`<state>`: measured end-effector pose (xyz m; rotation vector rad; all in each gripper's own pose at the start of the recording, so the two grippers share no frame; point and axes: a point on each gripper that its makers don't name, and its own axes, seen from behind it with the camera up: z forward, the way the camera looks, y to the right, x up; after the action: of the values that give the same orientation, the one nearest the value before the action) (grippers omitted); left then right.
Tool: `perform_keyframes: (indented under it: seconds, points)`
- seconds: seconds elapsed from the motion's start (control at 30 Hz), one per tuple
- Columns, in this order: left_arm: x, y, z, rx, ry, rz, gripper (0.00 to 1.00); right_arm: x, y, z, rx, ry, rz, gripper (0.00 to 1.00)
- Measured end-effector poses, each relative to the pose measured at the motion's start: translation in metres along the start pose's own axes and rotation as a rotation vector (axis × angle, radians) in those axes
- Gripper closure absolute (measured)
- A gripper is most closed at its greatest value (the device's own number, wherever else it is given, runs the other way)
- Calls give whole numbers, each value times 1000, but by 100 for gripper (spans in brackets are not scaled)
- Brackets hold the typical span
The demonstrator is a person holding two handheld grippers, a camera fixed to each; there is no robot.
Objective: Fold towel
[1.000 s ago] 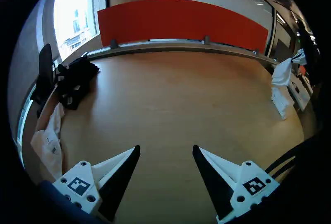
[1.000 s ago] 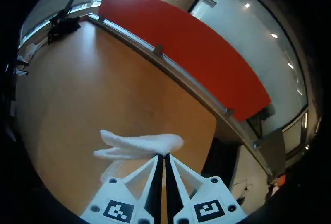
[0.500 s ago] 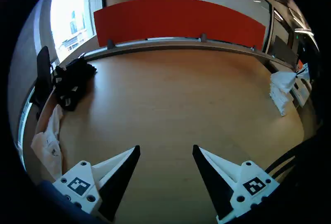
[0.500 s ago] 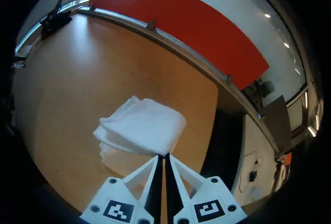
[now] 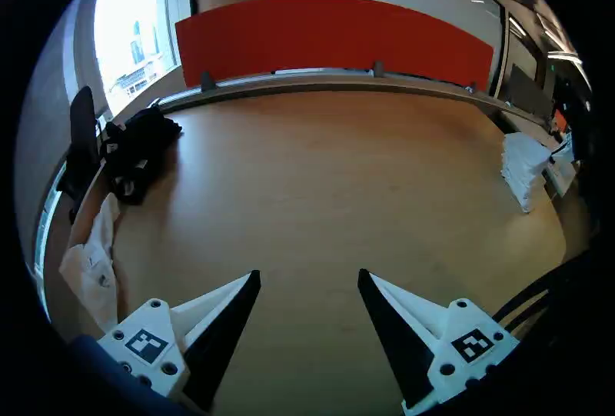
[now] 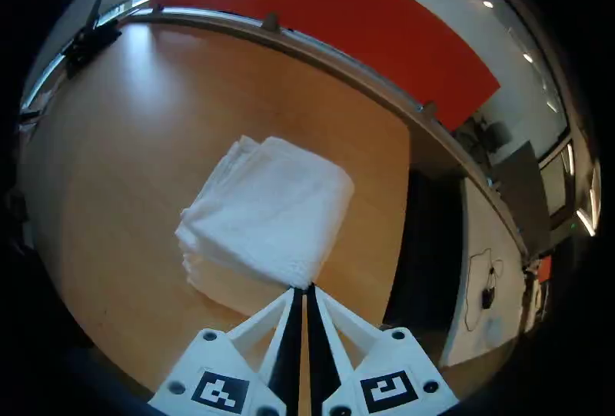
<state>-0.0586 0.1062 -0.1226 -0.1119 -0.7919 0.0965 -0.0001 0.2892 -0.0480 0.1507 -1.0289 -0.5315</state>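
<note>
The left gripper view sits low behind the left tongs, facing level across the surface to the red screen. The right gripper view tilts steeply down, close over the towel at the right tongs. Both views share the surface, screen and towel.

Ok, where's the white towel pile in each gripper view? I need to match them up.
Left gripper view: the white towel pile sits small at the far right edge of the table.
Right gripper view: the pile lies in the centre, its near corner meeting the tips of the right gripper.
Shared landmark: the red partition along the table's far edge.
</note>
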Motion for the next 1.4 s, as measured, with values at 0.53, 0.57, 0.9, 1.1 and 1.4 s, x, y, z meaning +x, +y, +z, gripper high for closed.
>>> perform_keyframes:
  seconds: [0.53, 0.57, 0.9, 1.1, 1.4]
  points:
    - [-5, -3, -3, 11, -10, 8, 6, -33, 1, 24, -12, -58, 77, 96]
    - [-6, -3, -3, 12, -10, 8, 6, -35, 0, 24, -11, -61, 80, 96]
    - [-8, -2, -2, 13, -16, 8, 6, -43, 0, 29, -16, -76, 91, 96]
    - [-8, -2, -2, 14, -18, 10, 6, -47, -1, 30, -19, -88, 102, 96]
    - [-8, -2, -1, 13, -21, 11, 6, -54, -2, 31, -16, -105, 119, 96]
